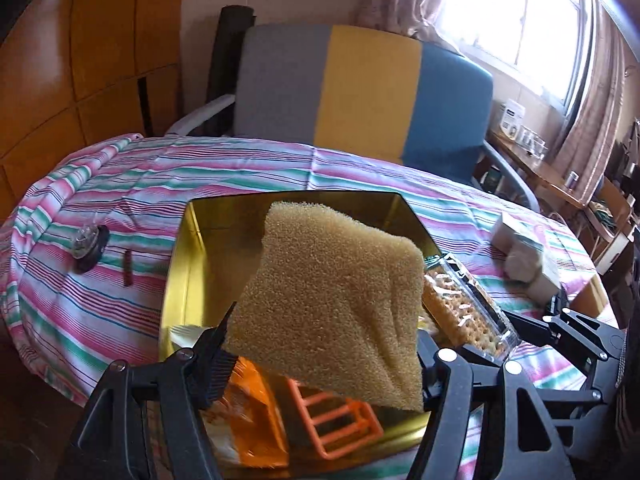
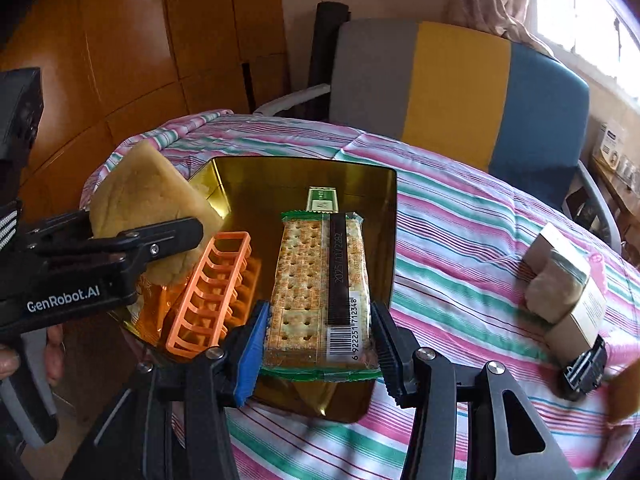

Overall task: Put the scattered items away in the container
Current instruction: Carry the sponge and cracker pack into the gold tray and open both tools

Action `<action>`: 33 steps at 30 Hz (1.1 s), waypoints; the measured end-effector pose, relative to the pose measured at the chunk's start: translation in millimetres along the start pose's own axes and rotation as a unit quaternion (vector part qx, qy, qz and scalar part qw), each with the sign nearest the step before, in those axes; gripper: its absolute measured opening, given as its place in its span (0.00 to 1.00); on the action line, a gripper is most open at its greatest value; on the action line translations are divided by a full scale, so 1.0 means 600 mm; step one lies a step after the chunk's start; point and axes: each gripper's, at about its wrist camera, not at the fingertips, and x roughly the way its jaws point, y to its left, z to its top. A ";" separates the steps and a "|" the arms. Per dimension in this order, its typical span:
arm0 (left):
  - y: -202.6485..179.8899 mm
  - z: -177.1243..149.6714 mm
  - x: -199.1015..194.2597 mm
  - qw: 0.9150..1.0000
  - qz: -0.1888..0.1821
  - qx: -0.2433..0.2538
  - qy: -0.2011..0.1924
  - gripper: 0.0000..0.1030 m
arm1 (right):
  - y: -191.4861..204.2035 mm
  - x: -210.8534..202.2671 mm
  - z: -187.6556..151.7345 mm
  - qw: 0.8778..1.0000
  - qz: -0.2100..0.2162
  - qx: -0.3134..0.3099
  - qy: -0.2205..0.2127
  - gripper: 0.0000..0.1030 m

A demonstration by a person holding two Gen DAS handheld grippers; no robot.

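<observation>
From my left wrist view, the left gripper (image 1: 320, 344) has its fingers partly open and clamped on a tan sponge (image 1: 340, 280). The sponge sits between the pads, gripped at its lower corners, and fans out toward 12 o'clock over the gold tin (image 1: 208, 216). It covers most of the tin's interior in this view.

From my right wrist view, the right gripper (image 2: 318, 344) is closed to a moderate width on a cracker packet (image 2: 320, 280). The blue left pad and the black right pad press the packet's long sides near its barcode end; the packet extends toward 12 o'clock above the tin (image 2: 384, 240). The sponge (image 2: 148, 208) appears at 9 o'clock, held over the tin's left edge.

Inside the tin I see an orange plastic rack (image 2: 212, 292) at 8 o'clock of the packet and a small green sachet (image 2: 322, 199) at 12 o'clock on the tin floor. An orange wrapper lies under the rack; its print is unreadable.

On the striped cloth (image 2: 460, 248), a pale box (image 2: 568, 280) lies at 3 o'clock, blurred, with a soft white item against it that I cannot identify. In the left view, a small clear-and-black object (image 1: 90, 246) and a short dark red stick (image 1: 127, 268) lie at 9 o'clock of the tin; both are too small to name. A hand (image 2: 52, 344) is cut off at the left frame edge.
</observation>
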 end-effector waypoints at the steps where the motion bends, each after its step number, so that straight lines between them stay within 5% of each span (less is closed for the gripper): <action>1: 0.006 0.004 0.006 1.000 0.004 0.000 0.002 0.68 | 0.005 0.008 0.005 1.000 0.002 -0.002 0.003 0.49; 19: 0.049 0.036 0.072 0.998 0.061 -0.001 0.028 0.72 | 0.013 0.087 0.028 0.999 0.014 0.013 0.049 0.50; 33: 0.064 0.062 0.002 0.997 0.068 -0.029 -0.028 0.80 | -0.021 0.032 -0.011 0.997 0.021 0.068 0.029 0.60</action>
